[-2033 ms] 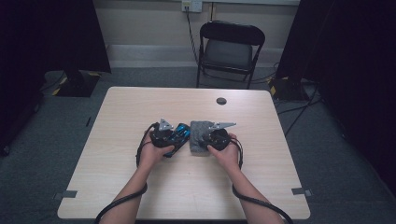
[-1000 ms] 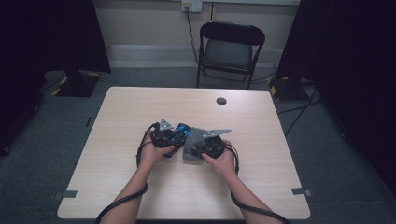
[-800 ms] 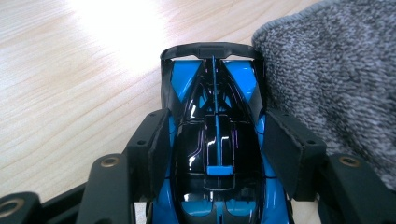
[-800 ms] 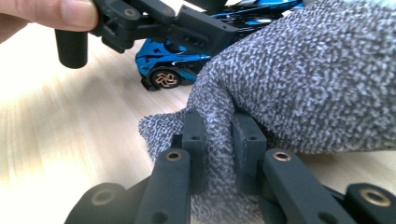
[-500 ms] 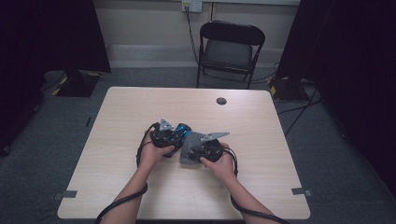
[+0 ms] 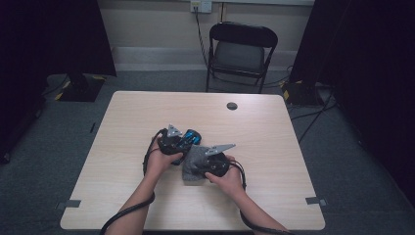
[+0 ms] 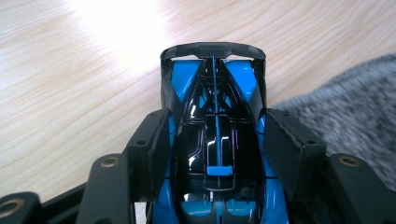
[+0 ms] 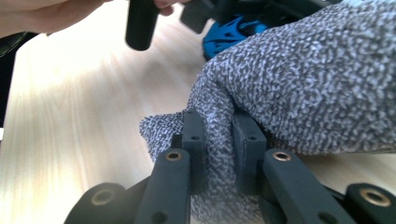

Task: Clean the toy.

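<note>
While your left gripper [image 7: 212,154] clamps the toy car [image 7: 212,140] steady, your right gripper [image 8: 219,144] pinches the grey cloth [image 8: 299,88], at the car's four o'clock, ready for wiping.

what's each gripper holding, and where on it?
Left gripper: toy car, clamped across its body sides. Right gripper: grey cloth, pinched on a fold at its edge.

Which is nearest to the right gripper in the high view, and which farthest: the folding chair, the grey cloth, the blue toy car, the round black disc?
1. grey cloth: pinched in the right gripper.
2. blue toy car: just left, beyond the cloth.
3. round black disc: far table edge.
4. folding chair: behind the table.
</note>
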### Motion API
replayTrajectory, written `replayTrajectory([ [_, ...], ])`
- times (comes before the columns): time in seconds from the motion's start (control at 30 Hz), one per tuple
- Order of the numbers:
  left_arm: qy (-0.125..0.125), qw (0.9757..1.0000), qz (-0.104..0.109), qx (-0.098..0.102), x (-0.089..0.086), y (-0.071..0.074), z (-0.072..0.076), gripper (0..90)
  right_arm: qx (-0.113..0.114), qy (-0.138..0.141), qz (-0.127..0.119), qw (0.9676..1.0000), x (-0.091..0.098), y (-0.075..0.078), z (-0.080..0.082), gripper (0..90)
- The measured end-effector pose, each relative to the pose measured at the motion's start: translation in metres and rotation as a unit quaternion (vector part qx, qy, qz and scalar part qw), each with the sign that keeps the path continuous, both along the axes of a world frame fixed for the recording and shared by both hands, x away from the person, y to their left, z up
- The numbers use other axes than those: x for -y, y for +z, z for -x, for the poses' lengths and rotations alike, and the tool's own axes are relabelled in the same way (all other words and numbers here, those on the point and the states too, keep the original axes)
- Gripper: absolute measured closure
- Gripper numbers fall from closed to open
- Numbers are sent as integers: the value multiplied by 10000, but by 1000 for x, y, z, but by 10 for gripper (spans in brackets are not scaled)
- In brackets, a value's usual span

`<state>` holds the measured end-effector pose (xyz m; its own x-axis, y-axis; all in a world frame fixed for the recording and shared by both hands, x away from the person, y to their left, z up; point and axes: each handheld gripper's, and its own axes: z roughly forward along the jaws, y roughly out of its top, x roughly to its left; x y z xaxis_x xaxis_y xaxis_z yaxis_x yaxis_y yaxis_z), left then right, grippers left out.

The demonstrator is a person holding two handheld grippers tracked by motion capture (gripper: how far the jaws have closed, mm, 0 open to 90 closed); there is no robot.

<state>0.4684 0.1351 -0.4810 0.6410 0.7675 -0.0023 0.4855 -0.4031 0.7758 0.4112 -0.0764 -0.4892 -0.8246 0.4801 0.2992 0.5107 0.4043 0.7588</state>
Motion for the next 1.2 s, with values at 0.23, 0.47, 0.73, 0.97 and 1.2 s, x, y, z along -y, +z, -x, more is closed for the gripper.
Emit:
replayTrajectory([
  [0.23,-2,10000,-4,3,0,0,0,421,-53,160,-51,9998,-4,-1,7,775],
  [0.47,2,10000,-4,2,0,0,0,421,-94,321,-96,9994,-11,-1,14,774],
  [0.73,7,10000,-6,-13,0,0,0,421,-122,534,-94,9985,-20,0,22,775],
  [0.97,6,10000,0,-17,0,0,0,421,-123,724,-75,9973,-25,1,25,775],
  [1.2,9,10000,-19,-21,0,1,-1,421,-113,989,-74,9950,-29,5,33,775],
])
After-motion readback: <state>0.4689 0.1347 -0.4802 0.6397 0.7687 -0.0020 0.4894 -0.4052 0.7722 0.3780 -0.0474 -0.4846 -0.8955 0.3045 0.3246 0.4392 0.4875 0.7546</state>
